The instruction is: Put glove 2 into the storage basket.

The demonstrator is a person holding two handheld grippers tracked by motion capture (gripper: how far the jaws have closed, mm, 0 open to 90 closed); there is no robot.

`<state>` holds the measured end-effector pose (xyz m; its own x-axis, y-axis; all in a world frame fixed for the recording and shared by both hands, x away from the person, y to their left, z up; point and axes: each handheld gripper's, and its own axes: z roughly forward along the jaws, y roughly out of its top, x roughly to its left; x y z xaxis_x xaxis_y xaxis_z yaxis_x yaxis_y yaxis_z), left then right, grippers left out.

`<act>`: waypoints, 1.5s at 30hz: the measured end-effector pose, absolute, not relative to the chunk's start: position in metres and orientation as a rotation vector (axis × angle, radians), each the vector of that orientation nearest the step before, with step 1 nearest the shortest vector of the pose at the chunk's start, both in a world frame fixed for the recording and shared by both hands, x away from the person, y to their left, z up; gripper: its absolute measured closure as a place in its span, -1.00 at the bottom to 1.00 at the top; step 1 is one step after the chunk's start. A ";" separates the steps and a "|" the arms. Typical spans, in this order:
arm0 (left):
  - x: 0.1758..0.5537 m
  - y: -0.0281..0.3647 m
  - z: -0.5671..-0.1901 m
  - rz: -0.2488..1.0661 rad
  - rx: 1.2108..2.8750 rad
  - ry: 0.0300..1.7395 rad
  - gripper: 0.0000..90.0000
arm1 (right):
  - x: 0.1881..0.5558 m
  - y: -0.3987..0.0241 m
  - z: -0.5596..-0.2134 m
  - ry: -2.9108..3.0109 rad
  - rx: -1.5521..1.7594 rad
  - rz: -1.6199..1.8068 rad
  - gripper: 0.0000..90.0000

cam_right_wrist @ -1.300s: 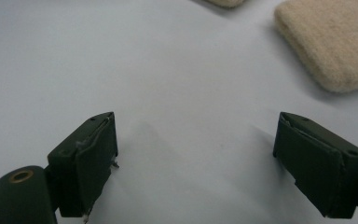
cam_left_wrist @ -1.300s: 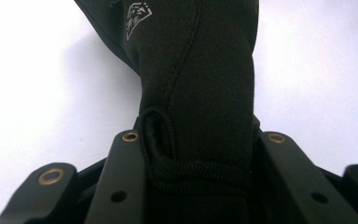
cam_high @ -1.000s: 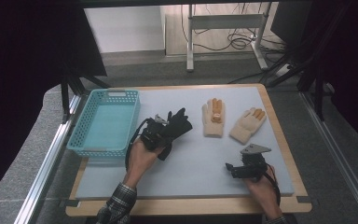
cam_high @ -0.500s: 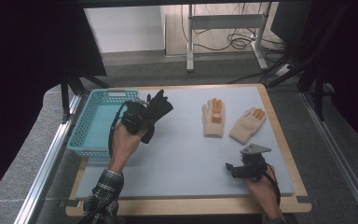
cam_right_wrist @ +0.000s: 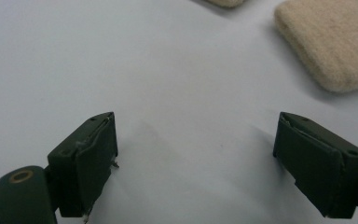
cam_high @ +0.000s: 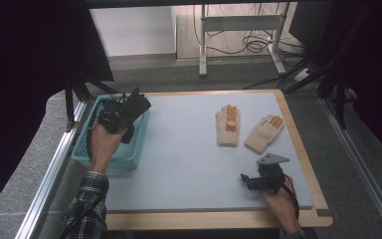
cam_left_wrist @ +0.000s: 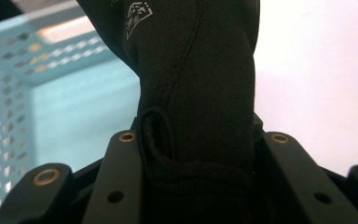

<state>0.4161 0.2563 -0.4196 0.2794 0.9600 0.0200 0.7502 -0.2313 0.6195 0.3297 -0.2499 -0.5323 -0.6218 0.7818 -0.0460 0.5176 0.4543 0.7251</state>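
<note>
The tabletop (cam_high: 189, 164) is a pale grey-blue mat with a wooden border, filling the centre of the high view.

A teal perforated basket (cam_high: 82, 152) sits at the left edge of the mat, in the left-centre of the frame. Its visible interior floor is bare. In the left gripper view the basket (cam_left_wrist: 32, 93) fills the left half of the frame, behind the held glove.

The left gripper (cam_high: 117, 114) is above the basket's upper right corner in the high view, held in the person's left hand (cam_high: 104, 144). Its fingers are clamped on a black glove (cam_high: 138, 103). The glove's long axis runs from the gripper toward the upper right of the frame, with its fingertips pointing that way, out over the basket's rim. In the left gripper view the black glove (cam_left_wrist: 196, 93) rises from between the two fingers to the top of the frame, cuff end in the grip, with a small white logo near the top.

Two beige gloves lie flat on the mat right of centre. The left beige glove (cam_high: 227, 127) lies with fingertips toward the top of the frame. The right beige glove (cam_high: 264, 133) is just beside it, tilted with fingertips toward the upper right. Both have orange patches at the fingers.

The right gripper (cam_high: 251, 180) rests low on the mat at lower right, held in the right hand (cam_high: 281, 196). In the right gripper view its fingers (cam_right_wrist: 86, 158) are spread wide with only bare mat between them.
</note>
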 end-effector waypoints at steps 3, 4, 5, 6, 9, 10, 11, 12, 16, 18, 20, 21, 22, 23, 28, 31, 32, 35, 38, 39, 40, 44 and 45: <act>0.420 0.273 -0.428 0.552 2.054 1.594 0.44 | 0.330 -0.250 -0.532 2.335 1.100 0.974 -0.71; 0.422 0.278 -0.431 0.548 2.051 1.615 0.44 | 0.330 -0.250 -0.532 2.335 1.100 0.974 -0.71; 0.423 0.283 -0.435 0.543 2.047 1.639 0.43 | 0.330 -0.250 -0.532 2.335 1.099 0.974 -0.71; 0.425 0.288 -0.438 0.540 2.049 1.661 0.43 | 0.330 -0.250 -0.532 2.335 1.100 0.974 -0.71; 0.431 0.300 -0.450 0.514 2.053 1.720 0.42 | 0.330 -0.250 -0.532 2.335 1.099 0.975 -0.71; 0.433 0.303 -0.454 0.508 2.064 1.737 0.42 | 0.330 -0.250 -0.532 2.335 1.100 0.974 -0.71; 0.437 0.305 -0.457 0.506 2.081 1.755 0.42 | 0.330 -0.250 -0.532 2.335 1.100 0.975 -0.71; 0.440 0.307 -0.461 0.511 2.100 1.776 0.41 | 0.330 -0.250 -0.532 2.335 1.099 0.974 -0.71; 0.454 0.313 -0.473 0.479 2.126 1.829 0.39 | 0.330 -0.250 -0.532 2.335 1.099 0.975 -0.71; 0.460 0.314 -0.479 0.460 2.134 1.847 0.38 | 0.330 -0.250 -0.532 2.335 1.099 0.975 -0.71; 0.465 0.315 -0.486 0.459 2.155 1.875 0.38 | 0.330 -0.250 -0.532 2.335 1.099 0.975 -0.71; 0.466 0.316 -0.489 0.467 2.160 1.884 0.37 | 0.330 -0.250 -0.532 2.335 1.099 0.975 -0.71; 0.467 0.318 -0.491 0.462 2.162 1.895 0.36 | 0.330 -0.250 -0.532 2.335 1.099 0.976 -0.71; 0.468 0.320 -0.494 0.456 2.156 1.904 0.36 | 0.330 -0.250 -0.532 2.335 1.098 0.976 -0.71; 0.466 0.328 -0.505 0.456 2.183 1.953 0.28 | 0.330 -0.250 -0.532 2.335 1.099 0.976 -0.71; 0.464 0.332 -0.509 0.471 2.219 1.941 0.04 | 0.330 -0.250 -0.532 2.335 1.099 0.976 -0.71; 0.464 0.333 -0.509 0.473 2.223 1.931 -0.11 | 0.330 -0.250 -0.532 2.335 1.099 0.976 -0.71; 0.463 0.332 -0.508 0.475 2.233 1.907 -0.48 | 0.330 -0.250 -0.532 2.335 1.099 0.976 -0.71; 0.461 0.333 -0.505 0.427 2.227 1.893 -0.67 | 0.330 -0.250 -0.532 2.335 1.098 0.975 -0.71; 0.461 0.334 -0.503 0.410 2.221 1.892 -0.72 | 0.330 -0.250 -0.532 2.335 1.098 0.975 -0.71; 0.460 0.334 -0.502 0.399 2.215 1.887 -0.76 | 0.330 -0.250 -0.532 2.335 1.098 0.975 -0.71; 0.455 0.336 -0.495 0.395 2.187 1.866 -0.86 | 0.330 -0.250 -0.532 2.335 1.098 0.975 -0.71; 0.453 0.337 -0.493 0.396 2.175 1.862 -0.86 | 0.330 -0.250 -0.532 2.335 1.098 0.975 -0.71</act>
